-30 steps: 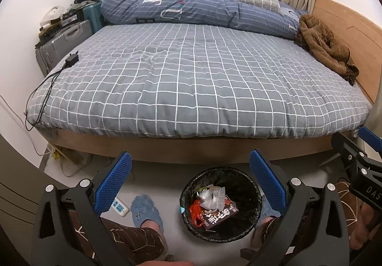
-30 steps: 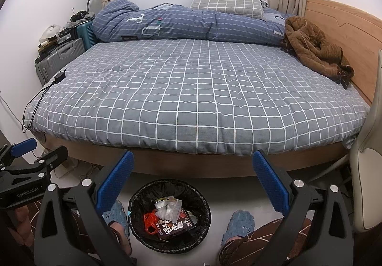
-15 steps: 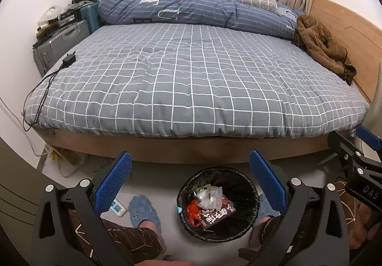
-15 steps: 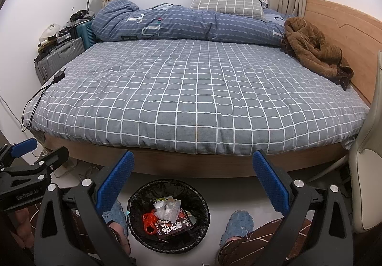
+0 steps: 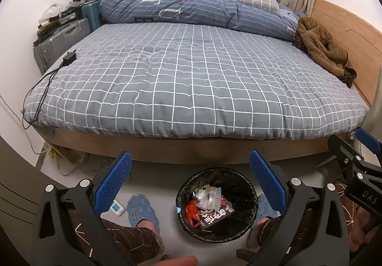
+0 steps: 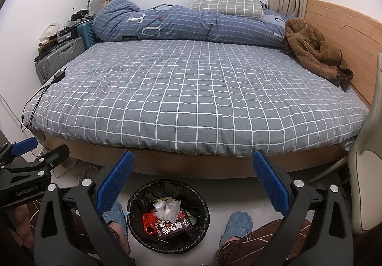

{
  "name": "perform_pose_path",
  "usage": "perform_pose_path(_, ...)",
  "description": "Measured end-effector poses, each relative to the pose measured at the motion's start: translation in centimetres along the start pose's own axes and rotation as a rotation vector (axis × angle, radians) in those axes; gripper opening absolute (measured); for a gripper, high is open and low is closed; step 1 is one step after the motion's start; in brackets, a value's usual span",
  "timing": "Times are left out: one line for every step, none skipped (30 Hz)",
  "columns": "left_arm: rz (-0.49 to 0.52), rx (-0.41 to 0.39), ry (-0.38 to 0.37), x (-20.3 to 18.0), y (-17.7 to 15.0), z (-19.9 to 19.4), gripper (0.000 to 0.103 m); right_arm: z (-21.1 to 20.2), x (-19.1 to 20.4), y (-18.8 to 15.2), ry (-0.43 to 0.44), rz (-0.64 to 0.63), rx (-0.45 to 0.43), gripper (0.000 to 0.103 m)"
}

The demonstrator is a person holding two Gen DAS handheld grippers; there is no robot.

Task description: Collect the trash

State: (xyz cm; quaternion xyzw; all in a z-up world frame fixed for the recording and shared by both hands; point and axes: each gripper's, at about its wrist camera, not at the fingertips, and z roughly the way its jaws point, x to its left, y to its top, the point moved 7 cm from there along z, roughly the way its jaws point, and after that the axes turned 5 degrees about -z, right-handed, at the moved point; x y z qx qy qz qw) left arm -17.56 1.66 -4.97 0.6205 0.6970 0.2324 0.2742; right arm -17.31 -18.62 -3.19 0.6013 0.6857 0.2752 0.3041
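Trash point(image 5: 210, 206) is lying in the black bin point(image 5: 248, 185) (floor level) below both grippers' point(image 5: 191, 185) point(image 6: 193, 185) wide-apart, empty jaws.

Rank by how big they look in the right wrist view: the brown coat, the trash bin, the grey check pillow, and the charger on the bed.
1. trash bin
2. brown coat, about level with the grey check pillow; unsure
3. charger

The bin sits nearest the camera.

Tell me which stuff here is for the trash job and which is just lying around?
Job: bin with wrappers and a box; both grippers, open.

Lying around: coat, charger, suitcases, slippers, power strip.
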Motion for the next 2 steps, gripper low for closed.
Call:
perform_pose_path(-0.001, 0.001, 0.001, 0.03, 0.0, 0.07, 0.097, 0.01, -0.01, 0.05, 0.0, 0.001, 0.0, 0.096)
perform_pose_path(-0.003, 0.002, 0.003, 0.09, -0.01, 0.1, 0.097, 0.01, -0.02, 0.05, -0.001, 0.001, 0.001, 0.095)
